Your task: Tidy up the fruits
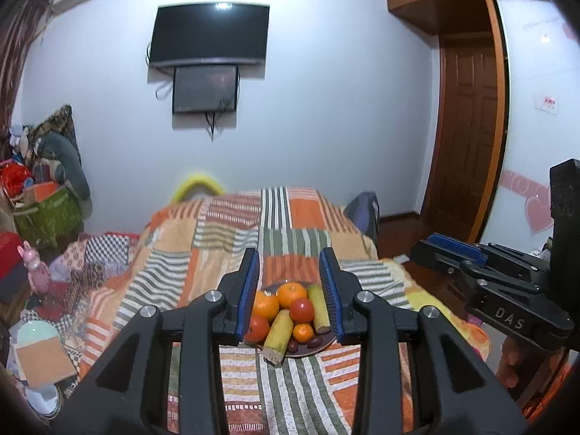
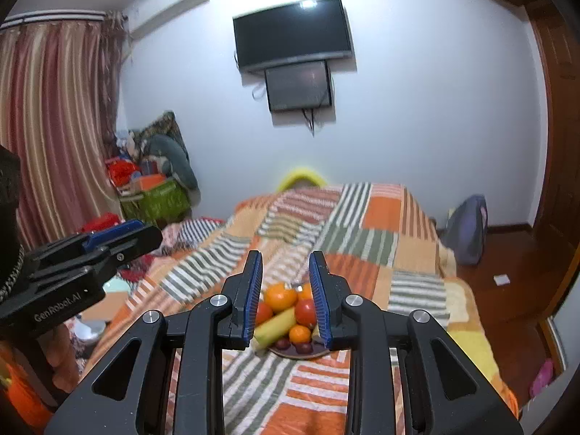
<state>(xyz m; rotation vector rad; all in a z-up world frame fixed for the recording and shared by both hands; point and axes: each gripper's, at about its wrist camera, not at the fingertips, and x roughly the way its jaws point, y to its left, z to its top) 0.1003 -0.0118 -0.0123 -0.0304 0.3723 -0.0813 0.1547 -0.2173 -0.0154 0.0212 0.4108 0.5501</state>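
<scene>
A dark plate (image 1: 326, 345) (image 2: 311, 354) of fruit sits on the striped bedspread (image 1: 290, 391) (image 2: 275, 391). It holds oranges (image 1: 291, 293) (image 2: 280, 296), red tomatoes (image 1: 302, 310) (image 2: 305, 311), yellow corn pieces (image 1: 278, 333) (image 2: 273, 326) and small dark fruits (image 1: 314, 342) (image 2: 303, 348). My left gripper (image 1: 290, 264) is open and empty, held above the plate's near side. My right gripper (image 2: 285, 264) is open and empty, also in front of the plate. Each gripper shows in the other's view: the right one (image 1: 435, 244), the left one (image 2: 130, 230).
The bed fills the middle, with a yellow item (image 1: 197, 185) at its far end. Clutter and a green basket (image 1: 47, 217) (image 2: 156, 199) lie to the left. A bag (image 2: 467, 230) and wooden floor (image 2: 514, 290) are to the right. Screens (image 1: 210, 34) hang on the wall.
</scene>
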